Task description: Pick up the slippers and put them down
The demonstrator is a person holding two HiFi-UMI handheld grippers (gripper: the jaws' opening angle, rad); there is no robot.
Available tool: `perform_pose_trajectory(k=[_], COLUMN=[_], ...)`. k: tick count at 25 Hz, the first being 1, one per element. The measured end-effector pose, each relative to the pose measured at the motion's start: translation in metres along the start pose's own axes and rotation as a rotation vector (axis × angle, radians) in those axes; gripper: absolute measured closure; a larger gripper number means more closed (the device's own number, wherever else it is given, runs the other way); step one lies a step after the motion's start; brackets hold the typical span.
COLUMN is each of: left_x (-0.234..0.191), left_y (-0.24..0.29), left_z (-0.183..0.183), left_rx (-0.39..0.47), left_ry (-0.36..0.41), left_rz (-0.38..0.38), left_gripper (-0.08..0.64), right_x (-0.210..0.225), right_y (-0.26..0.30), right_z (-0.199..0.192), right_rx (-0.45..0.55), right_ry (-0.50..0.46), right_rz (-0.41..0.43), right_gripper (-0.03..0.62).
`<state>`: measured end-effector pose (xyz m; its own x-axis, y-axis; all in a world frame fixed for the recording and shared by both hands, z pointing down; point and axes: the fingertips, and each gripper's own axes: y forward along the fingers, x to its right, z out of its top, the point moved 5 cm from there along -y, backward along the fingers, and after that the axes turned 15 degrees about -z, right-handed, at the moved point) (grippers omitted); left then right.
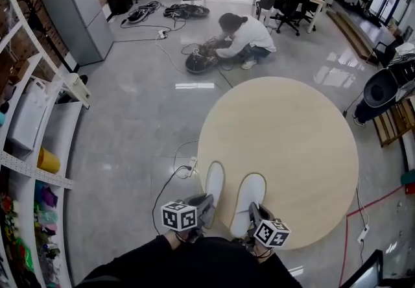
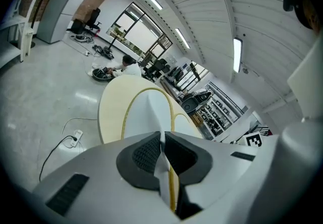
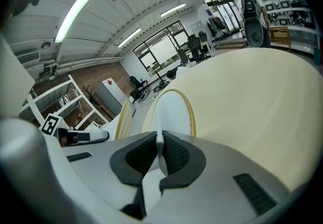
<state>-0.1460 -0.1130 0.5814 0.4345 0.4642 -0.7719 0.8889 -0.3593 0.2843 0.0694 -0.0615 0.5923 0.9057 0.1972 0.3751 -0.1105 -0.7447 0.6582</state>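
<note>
Round pale wood table (image 1: pixel 292 150) stands on a glossy grey floor (image 1: pixel 130 124). Two white slippers sit at its near-left edge, toes pointing in across the top: left slipper (image 1: pixel 214 183) straddles the rim with part of it over the floor, right slipper (image 1: pixel 250 194) just beside it and fully over the top; can't tell if either sole actually touches the wood. On the floor: white power strip (image 1: pixel 190 165) just off the table's left edge, red tape line (image 1: pixel 373 204) off its right edge, cable tangle (image 1: pixel 185 11) well beyond the far edge.
</note>
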Motion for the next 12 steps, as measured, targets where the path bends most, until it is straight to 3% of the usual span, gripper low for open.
perform_pose_trajectory(k=[7,12], left_x=[-0.052,-0.07], left_y=[-0.02,-0.011], left_z=[0.035,0.05], left_rx=[-0.079,-0.115], left_ry=[-0.024,-0.044], left_rz=[-0.069,-0.072], left_gripper=[0.526,0.526], right_x=[-0.058,-0.059], right_y=[0.026,0.032], right_z=[-0.009,-0.004], right_rx=[-0.008,-0.032], right_ry=[0.012,0.018], right_rz=[-0.082,-0.118], right_gripper=[0.562,0.561])
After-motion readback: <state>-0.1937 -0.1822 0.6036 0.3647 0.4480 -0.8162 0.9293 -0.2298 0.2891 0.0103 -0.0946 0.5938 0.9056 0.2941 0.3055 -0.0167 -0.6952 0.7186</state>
